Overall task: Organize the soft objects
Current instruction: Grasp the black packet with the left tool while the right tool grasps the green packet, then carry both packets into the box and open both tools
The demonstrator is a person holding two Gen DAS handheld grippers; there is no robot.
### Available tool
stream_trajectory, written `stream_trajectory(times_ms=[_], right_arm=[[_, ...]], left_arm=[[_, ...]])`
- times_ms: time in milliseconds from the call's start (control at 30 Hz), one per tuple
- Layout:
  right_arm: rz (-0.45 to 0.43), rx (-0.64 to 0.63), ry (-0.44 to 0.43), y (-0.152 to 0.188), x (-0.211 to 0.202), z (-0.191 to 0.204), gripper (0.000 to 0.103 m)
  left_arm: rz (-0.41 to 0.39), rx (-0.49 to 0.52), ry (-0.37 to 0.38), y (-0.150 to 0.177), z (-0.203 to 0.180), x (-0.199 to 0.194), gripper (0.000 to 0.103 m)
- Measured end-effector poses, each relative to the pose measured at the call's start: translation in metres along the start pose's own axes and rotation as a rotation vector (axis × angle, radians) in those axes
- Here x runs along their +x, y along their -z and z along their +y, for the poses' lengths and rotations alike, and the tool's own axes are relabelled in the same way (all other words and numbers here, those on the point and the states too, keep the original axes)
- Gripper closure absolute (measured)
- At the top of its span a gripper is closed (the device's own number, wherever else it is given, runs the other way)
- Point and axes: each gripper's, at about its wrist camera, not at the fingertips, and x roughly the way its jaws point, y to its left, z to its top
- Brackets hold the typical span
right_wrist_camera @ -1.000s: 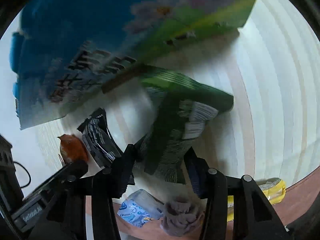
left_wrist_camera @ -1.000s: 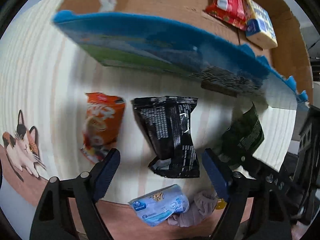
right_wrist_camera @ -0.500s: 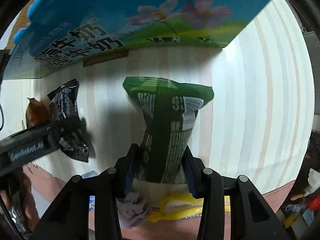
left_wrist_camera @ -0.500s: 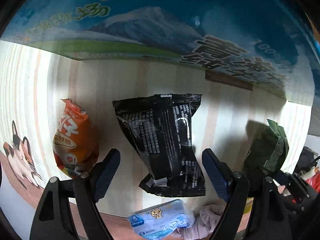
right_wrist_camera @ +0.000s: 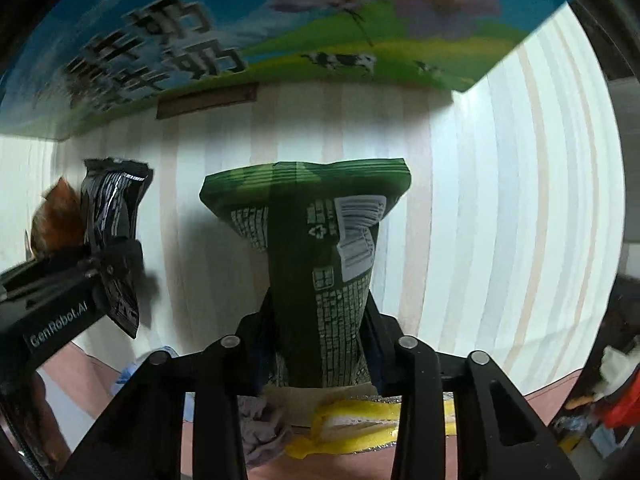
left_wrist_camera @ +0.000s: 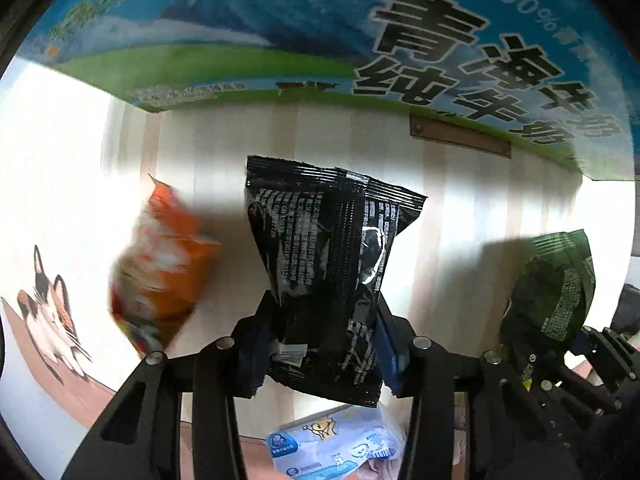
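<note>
A: Black packet (left_wrist_camera: 328, 280), one item: where is it, and how is it held?

B: Clamped low down between the two fingers of the left gripper (left_wrist_camera: 326, 344), hanging over the pale striped table (left_wrist_camera: 452, 216). Printed back faces the camera.

A: Green packet (right_wrist_camera: 320, 264)?

B: Pinched at its lower end by the right gripper (right_wrist_camera: 320, 348), jaws pressed into both sides. Crimped top edge points to the far side. In the left wrist view it shows at the far right (left_wrist_camera: 554, 292).

A: Other stock nearby?

B: Orange packet (left_wrist_camera: 160, 264), blurred, just left of the black one. Milk carton box (left_wrist_camera: 280, 40), blue and green with large black characters, along the far side of the table. At the near edge: a blue-and-white tissue pack (left_wrist_camera: 336, 444), a greyish cloth (right_wrist_camera: 262, 428) and a yellow sponge (right_wrist_camera: 356, 420). A cat picture (left_wrist_camera: 48, 312) lies at the near left.
</note>
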Motion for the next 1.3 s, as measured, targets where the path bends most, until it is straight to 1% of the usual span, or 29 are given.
stream_trajectory(times_ms=[67, 100, 167, 200, 233, 333, 467, 533, 633, 800, 833, 900, 967, 1000, 1033, 1067, 1133, 1233, 1300], right_arm=[[-0.032, -0.022, 0.021, 0.007, -0.007, 0.009, 0.067], [-0.057, -0.038, 0.036, 0.011, -0.012, 0.013, 0.067], [-0.106, -0.065, 0.061, 0.019, -0.028, 0.024, 0.067], [-0.123, -0.074, 0.064, 0.022, -0.034, 0.026, 0.067], [-0.149, -0.086, 0.066, 0.029, -0.044, 0.028, 0.068], [-0.209, -0.108, 0.062, 0.046, -0.071, 0.030, 0.068], [-0.288, -0.121, 0.044, 0.068, -0.111, 0.027, 0.068], [-0.320, -0.122, 0.036, 0.073, -0.128, 0.030, 0.068], [-0.378, -0.121, 0.021, 0.088, -0.160, 0.025, 0.068], [-0.449, -0.114, 0.001, 0.104, -0.194, 0.025, 0.068], [-0.461, -0.114, 0.003, 0.101, -0.204, 0.023, 0.068], [-0.480, -0.107, -0.014, 0.104, -0.211, 0.026, 0.068], [-0.485, -0.094, -0.050, 0.099, -0.221, 0.025, 0.068], [-0.483, -0.089, -0.068, 0.088, -0.221, 0.027, 0.068], [-0.482, -0.082, -0.090, 0.085, -0.228, 0.026, 0.068], [-0.486, -0.071, -0.118, 0.076, -0.236, 0.023, 0.068], [-0.495, -0.058, -0.139, 0.063, -0.250, 0.019, 0.068], [-0.494, -0.035, -0.171, 0.020, -0.264, 0.014, 0.068], [-0.476, -0.024, -0.177, -0.006, -0.268, 0.013, 0.068]], left_arm=[[-0.027, 0.002, -0.017, 0.010, 0.000, -0.005, 0.065], [-0.041, 0.008, -0.017, 0.015, 0.007, -0.011, 0.065], [-0.078, 0.024, -0.023, 0.029, -0.001, -0.020, 0.065], [-0.110, 0.038, -0.030, 0.040, -0.005, -0.031, 0.065], [-0.125, 0.043, -0.032, 0.046, -0.008, -0.037, 0.065], [-0.195, 0.059, -0.024, 0.069, -0.014, -0.068, 0.065], [-0.271, 0.067, -0.021, 0.089, -0.017, -0.103, 0.065], [-0.304, 0.067, -0.007, 0.090, -0.018, -0.124, 0.065], [-0.343, 0.070, 0.014, 0.097, -0.016, -0.150, 0.065], [-0.402, 0.088, 0.049, 0.085, -0.007, -0.191, 0.065], [-0.414, 0.093, 0.050, 0.084, -0.006, -0.197, 0.065], [-0.430, 0.101, 0.068, 0.080, -0.006, -0.209, 0.065], [-0.429, 0.109, 0.093, 0.075, -0.007, -0.219, 0.065], [-0.429, 0.117, 0.108, 0.068, -0.008, -0.226, 0.065], [-0.430, 0.123, 0.112, 0.064, -0.008, -0.229, 0.065], [-0.432, 0.132, 0.117, 0.056, -0.008, -0.233, 0.065], [-0.436, 0.144, 0.120, 0.035, -0.006, -0.243, 0.065], [-0.452, 0.169, 0.096, -0.004, -0.004, -0.257, 0.065], [-0.446, 0.172, 0.087, -0.037, -0.001, -0.260, 0.065]])
